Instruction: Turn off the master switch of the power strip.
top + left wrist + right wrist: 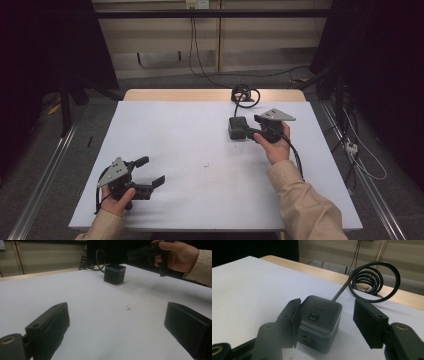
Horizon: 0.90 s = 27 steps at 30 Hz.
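Right tool (325, 322) straddles the cube (319, 322) near the bench's (165, 135) far edge, jaws spread; left tool (150, 172) gapes empty.

no word or number can be read anywhere. the dark power cube (319, 322) on the far right part of the table carries a small pale logo on its top face, just beside the square button (313, 316), but the print is too small and blurred to make out. the button bears a small symbol that cannot be told either. the cube's near side shows socket slots and no lettering.
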### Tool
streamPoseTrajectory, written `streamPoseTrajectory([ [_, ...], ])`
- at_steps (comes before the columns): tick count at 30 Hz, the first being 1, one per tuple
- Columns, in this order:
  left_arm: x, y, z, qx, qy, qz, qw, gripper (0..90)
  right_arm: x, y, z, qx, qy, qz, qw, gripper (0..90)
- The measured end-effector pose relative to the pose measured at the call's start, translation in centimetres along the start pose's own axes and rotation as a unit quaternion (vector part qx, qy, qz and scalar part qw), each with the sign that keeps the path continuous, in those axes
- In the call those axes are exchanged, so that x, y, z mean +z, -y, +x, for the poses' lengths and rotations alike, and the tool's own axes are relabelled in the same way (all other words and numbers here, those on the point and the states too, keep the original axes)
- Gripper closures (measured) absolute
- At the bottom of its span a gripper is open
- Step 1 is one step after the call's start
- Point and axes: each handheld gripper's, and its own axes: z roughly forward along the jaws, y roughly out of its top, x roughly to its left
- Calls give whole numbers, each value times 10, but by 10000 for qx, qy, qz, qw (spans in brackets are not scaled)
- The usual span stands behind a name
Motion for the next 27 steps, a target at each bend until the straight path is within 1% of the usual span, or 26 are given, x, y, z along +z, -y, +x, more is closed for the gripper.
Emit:
streamPoseTrajectory([
  [3, 0, 0, 0, 14, 0, 2, 10000, 58, 1, -2, 0, 28, -34, 13, 10000, 443],
  [7, 0, 0, 0, 1, 1, 1, 10000, 59, 2, -4, 2, 7, -52, 40, 10000, 465],
  [10, 0, 0, 0, 2, 1, 0, 10000, 58, 3, -4, 1, 1, -29, 67, 10000, 484],
  [19, 0, 0, 0, -1, 7, 0, 10000, 58, 7, -6, 0, -54, -59, 113, 9999, 584],
  [24, 0, 0, 0, -14, 11, -15, 10000, 59, 9, -6, 1, 16, -111, 165, 9998, 647],
  [27, 0, 0, 0, -5, 15, -9, 10000, 59, 11, -5, 1, 13, -141, 205, 9997, 670],
])
